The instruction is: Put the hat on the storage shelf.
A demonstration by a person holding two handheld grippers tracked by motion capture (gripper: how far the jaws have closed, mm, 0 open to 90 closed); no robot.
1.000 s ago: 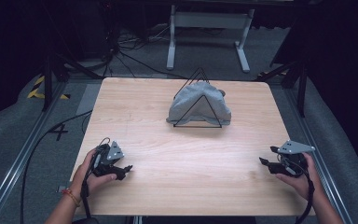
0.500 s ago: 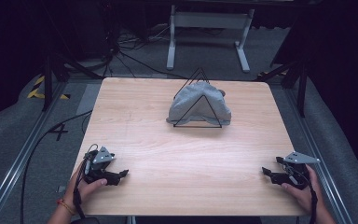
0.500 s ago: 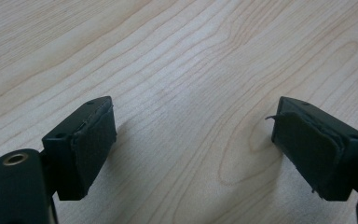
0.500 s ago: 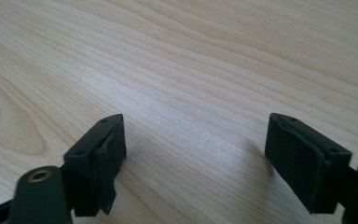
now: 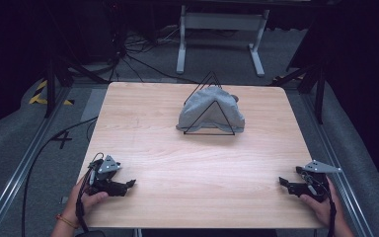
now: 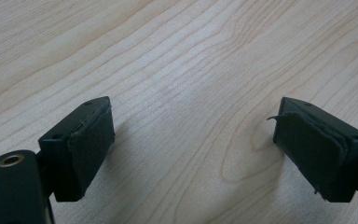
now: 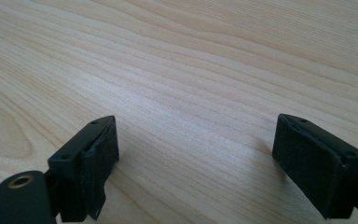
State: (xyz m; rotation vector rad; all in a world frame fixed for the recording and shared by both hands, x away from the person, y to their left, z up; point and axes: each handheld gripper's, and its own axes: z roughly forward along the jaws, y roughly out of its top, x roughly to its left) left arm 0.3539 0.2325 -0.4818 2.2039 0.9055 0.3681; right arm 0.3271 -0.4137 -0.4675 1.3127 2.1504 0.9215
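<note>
From above the near edge we look forward and down over the whole wooden table [image 5: 197, 168]; both gripper views skim its grain closely.

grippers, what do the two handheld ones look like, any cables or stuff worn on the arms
Both are black, each topped by a grey three-cornered plate. The left gripper trails a black cable; its hand's wrist wears an orange band. The right gripper also trails a black cable. Both grippers' jaws end in blocky black pads, frayed at the edges.
</note>
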